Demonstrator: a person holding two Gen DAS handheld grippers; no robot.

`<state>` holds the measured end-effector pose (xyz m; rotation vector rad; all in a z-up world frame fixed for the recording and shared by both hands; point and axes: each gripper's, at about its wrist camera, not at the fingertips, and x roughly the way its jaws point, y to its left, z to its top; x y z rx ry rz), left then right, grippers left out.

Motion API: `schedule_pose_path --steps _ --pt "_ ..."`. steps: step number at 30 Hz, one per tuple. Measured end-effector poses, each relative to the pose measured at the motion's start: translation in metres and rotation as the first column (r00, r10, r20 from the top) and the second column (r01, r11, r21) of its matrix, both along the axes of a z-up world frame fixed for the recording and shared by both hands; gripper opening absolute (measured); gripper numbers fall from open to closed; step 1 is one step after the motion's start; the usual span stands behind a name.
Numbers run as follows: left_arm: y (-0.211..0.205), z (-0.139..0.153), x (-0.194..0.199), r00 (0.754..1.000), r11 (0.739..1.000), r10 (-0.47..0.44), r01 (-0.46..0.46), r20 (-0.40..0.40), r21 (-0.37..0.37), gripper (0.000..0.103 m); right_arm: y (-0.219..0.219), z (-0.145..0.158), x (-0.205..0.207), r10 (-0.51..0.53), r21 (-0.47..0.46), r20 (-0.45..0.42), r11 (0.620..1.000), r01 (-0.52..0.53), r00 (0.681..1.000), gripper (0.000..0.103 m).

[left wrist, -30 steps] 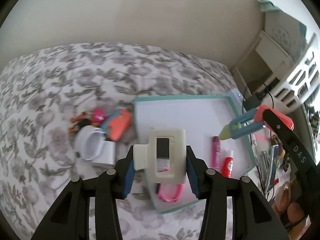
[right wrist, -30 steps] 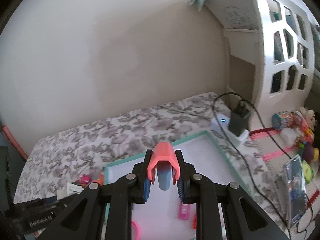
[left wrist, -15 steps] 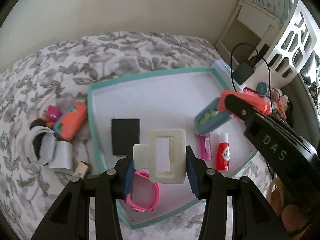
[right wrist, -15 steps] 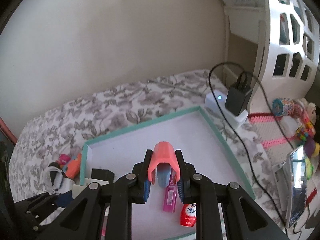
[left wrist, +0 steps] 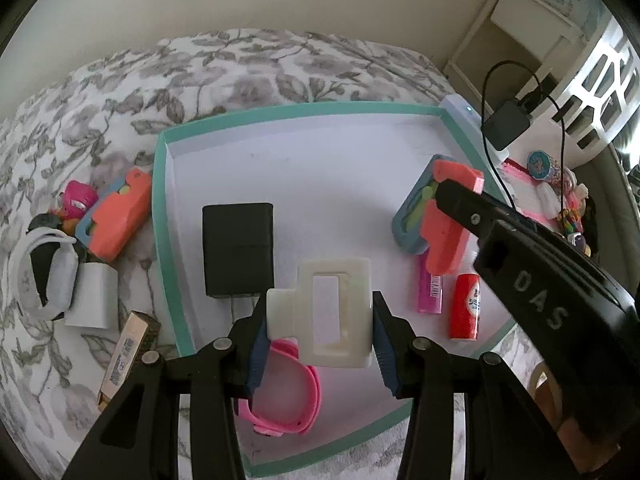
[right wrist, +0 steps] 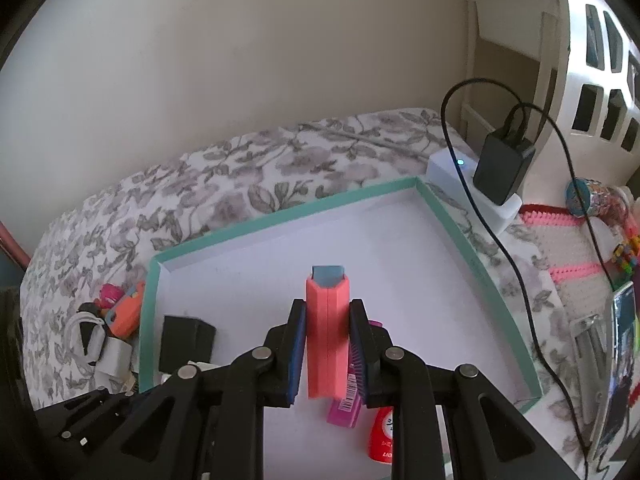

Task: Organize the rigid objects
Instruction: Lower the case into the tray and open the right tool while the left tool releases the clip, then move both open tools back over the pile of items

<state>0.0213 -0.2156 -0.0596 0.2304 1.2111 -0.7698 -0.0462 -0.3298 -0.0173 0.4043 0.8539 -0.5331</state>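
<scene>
Cream slotted plastic block [left wrist: 334, 312] fills the left gripper [left wrist: 318, 334]; right gripper [right wrist: 328, 354] pinches a coral case [right wrist: 328, 336].

A home bedroom: a floral bedspread [right wrist: 248, 184] lies against a plain wall, a white cut-out shelf unit [right wrist: 600, 80] stands at two o'clock, and a charger [right wrist: 502, 168] with small toys [left wrist: 560, 200] sits at three o'clock.

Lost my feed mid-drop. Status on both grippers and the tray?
Left gripper shut on cream clip, over tray. Right gripper shut on coral toy, over tray. Black charger, pink band lie below.
</scene>
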Motion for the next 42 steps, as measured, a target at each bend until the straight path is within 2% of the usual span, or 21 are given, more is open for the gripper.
schedule_pose_path --steps 13,17,20,26,31,37,42 --pt "-0.003 -0.011 0.012 0.999 1.0 0.03 -0.03 -0.033 -0.004 0.048 0.002 -0.009 0.009 0.023 -0.007 0.002 1.0 -0.023 1.0 0.026" --pt "-0.003 -0.012 0.014 0.999 0.999 0.034 -0.034 -0.038 0.005 0.05 0.001 -0.013 0.01 0.018 0.007 -0.011 1.0 -0.018 1.0 0.043" --pt "-0.002 -0.011 0.014 0.998 0.999 0.04 -0.04 -0.047 0.003 0.055 -0.001 -0.015 0.009 0.011 0.015 -0.018 1.0 -0.011 1.0 0.043" --pt "-0.001 -0.009 0.011 0.998 0.999 0.037 -0.037 -0.058 0.006 0.055 -0.002 -0.01 0.005 -0.003 0.026 0.004 1.0 0.003 1.0 0.043" --pt "0.003 0.004 0.011 0.998 0.999 0.037 -0.037 -0.056 -0.009 0.055 -0.002 -0.004 0.001 -0.008 0.016 0.022 1.0 0.008 1.0 0.043" --pt "0.011 0.023 0.013 0.999 0.999 0.039 -0.039 -0.031 -0.014 0.055 0.003 0.011 -0.003 -0.011 -0.014 0.047 1.0 0.011 0.999 0.043" --pt "0.023 0.037 0.02 0.997 0.997 0.079 -0.079 0.004 0.001 0.055 0.008 0.028 -0.007 -0.006 -0.044 0.082 0.999 0.01 0.997 0.043"
